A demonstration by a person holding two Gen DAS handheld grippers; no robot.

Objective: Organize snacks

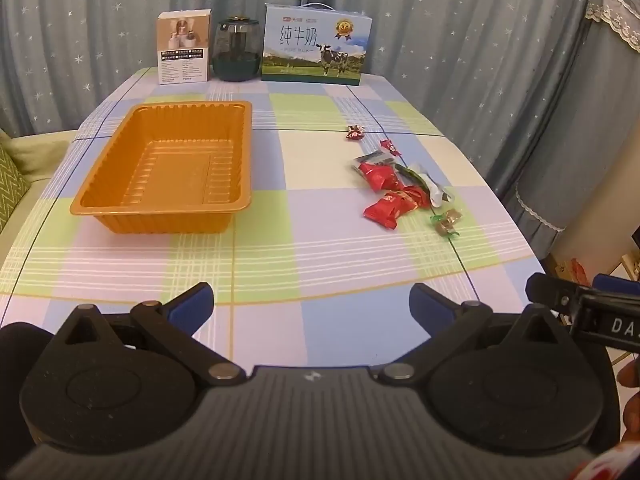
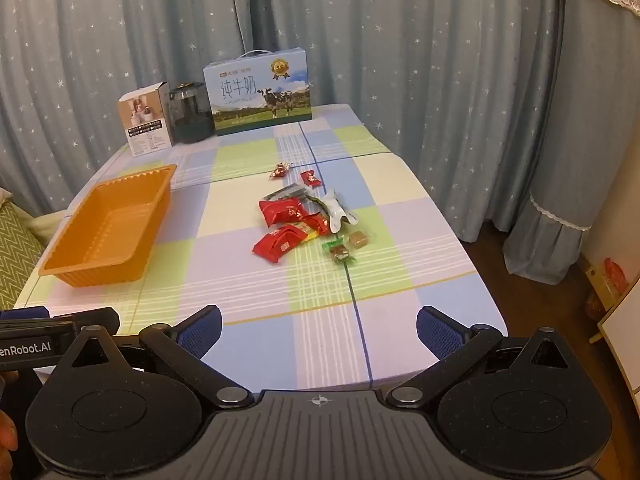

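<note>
An empty orange plastic tray sits on the left of the checked tablecloth. A heap of snacks lies to its right: red packets, a white and green sachet, two small brown candies and two small red candies further back. My left gripper is open and empty above the near table edge, well short of the tray. My right gripper is open and empty, near the front edge, short of the snacks.
At the table's far end stand a small white box, a dark glass jar and a blue milk carton box. Star-patterned curtains hang behind. A green cushion lies left of the table.
</note>
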